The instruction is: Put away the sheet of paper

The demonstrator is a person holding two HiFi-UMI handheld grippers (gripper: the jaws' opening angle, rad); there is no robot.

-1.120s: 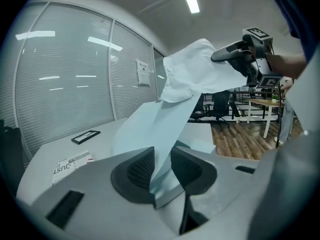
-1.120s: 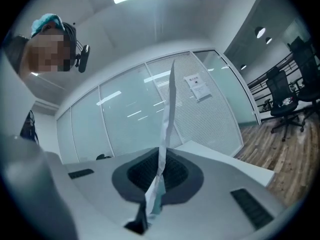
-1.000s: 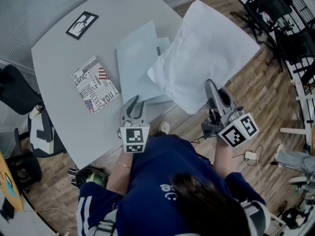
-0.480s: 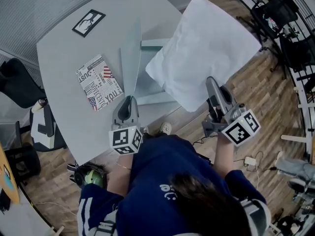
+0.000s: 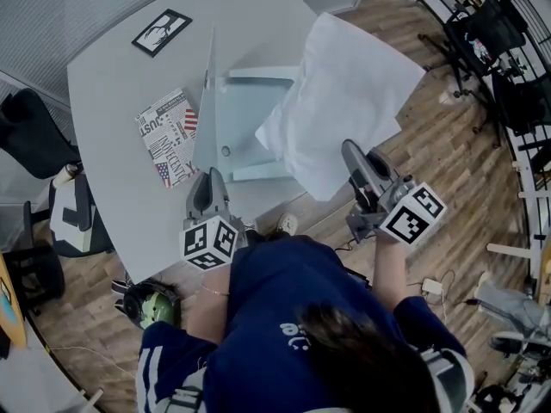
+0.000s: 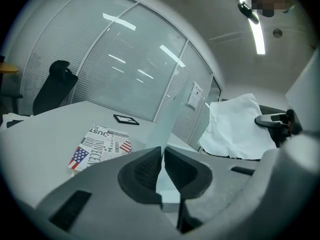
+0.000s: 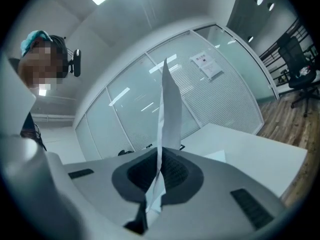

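Observation:
The white sheet of paper (image 5: 344,101) hangs crumpled over the table's right corner, its near edge pinched in my right gripper (image 5: 349,156), which is shut on it. In the right gripper view the sheet (image 7: 168,109) rises edge-on from between the pads (image 7: 170,171). A translucent blue-grey folder (image 5: 250,123) lies open on the white table (image 5: 112,76). Its cover (image 5: 207,101) stands upright, held at its near edge by my left gripper (image 5: 207,181). That gripper's jaws are closing, and the cover (image 6: 170,119) sits between the pads (image 6: 145,169) of the left gripper (image 6: 162,159).
A printed booklet (image 5: 168,136) lies left of the folder and a black-framed picture (image 5: 162,32) sits at the table's far side. Black chairs (image 5: 30,136) stand to the left, more chairs (image 5: 508,50) on the wooden floor to the right. The table's near edge (image 5: 250,222) runs just past both grippers.
The left gripper closed on the folder's cover and swung it up from flat to upright. The right gripper with the sheet shifted slightly left, toward the folder.

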